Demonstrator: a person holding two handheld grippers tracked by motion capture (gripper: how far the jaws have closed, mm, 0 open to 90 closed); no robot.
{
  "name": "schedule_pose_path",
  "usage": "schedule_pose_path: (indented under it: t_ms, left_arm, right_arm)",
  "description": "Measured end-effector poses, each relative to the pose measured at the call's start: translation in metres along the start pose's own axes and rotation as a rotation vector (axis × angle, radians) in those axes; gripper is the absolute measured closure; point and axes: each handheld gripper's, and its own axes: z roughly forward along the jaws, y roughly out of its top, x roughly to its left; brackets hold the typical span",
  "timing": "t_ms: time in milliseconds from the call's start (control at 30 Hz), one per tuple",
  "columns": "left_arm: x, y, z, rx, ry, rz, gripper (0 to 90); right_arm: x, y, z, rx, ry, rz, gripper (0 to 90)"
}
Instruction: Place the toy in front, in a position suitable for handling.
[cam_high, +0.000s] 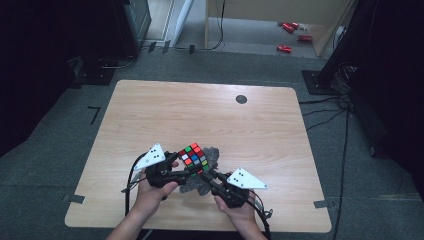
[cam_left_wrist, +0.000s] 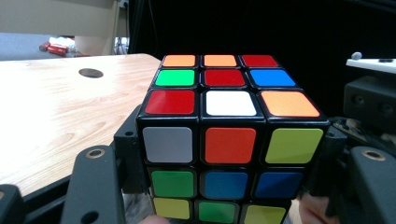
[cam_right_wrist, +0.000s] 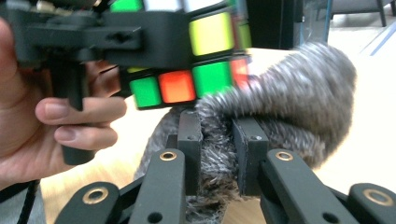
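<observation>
Near front edge of tabletop (cam_high: 150, 110): both grippers met over a grey cloth, cube between them.
Cube (cam_high: 194, 157): 3x3 puzzle cube, scrambled, held up off the wood, just above the cloth, tilted w/ one corner toward the camera in high view.
Cube faces: in left gripper view (cam_left_wrist: 229, 140) top row read orange, orange, red; mid row green, red, blue; near row red, white, orange. Front face showed white, orange, yellow-green, then green, blue, blue.
Left gripper (cam_high: 176, 172): jaws roughly half apart, clamped on the cube's two sides; in left gripper view (cam_left_wrist: 224, 186) black jaws stood at either flank of the cube, touching it.
Left hand (cam_high: 152, 192): wrapped round gripper body; fingers (cam_right_wrist: 79, 112) curled on the handle in right gripper view.
Right gripper (cam_high: 206, 174): jaws nearly closed, pinching a fold of cloth; in right gripper view (cam_right_wrist: 217, 154) fuzzy grey pile sat squeezed between the two pads.
Right hand (cam_high: 240, 207): on gripper body, at near edge of tabletop.
Cloth (cam_right_wrist: 289, 107): grey, fuzzy, bunched; rest of it lay on tabletop under & behind cube, upper part right by the cube's lower face – contact unclear, blurred.
Hole (cam_high: 241, 99): dark round grommet far side of tabletop, well apart from cube.
Floor: red items (cam_high: 291, 35) beyond tabletop, too small to ID.
</observation>
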Motion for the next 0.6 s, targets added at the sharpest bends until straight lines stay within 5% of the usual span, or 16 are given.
schedule_pose_path:
  t_ms: [200,467,600]
  left_arm:
    - [-0.002,0.0,0.002,-0.005,-0.006,-0.005,34.9]
    - [0.0,0.001,-0.002,-0.016,-0.003,-0.011,34.9]
    - [0.0,0.0,0.002,-0.006,-0.009,-0.03,34.9]
  right_arm:
    - [0.017,-0.005,0.009,0.022,0.11,-0.004,75.5]
    - [-0.002,0.002,-0.004,-0.026,0.038,0.023,76.6]
    - [0.005,-0.002,0.0,-0.013,0.054,0.002,76.6]
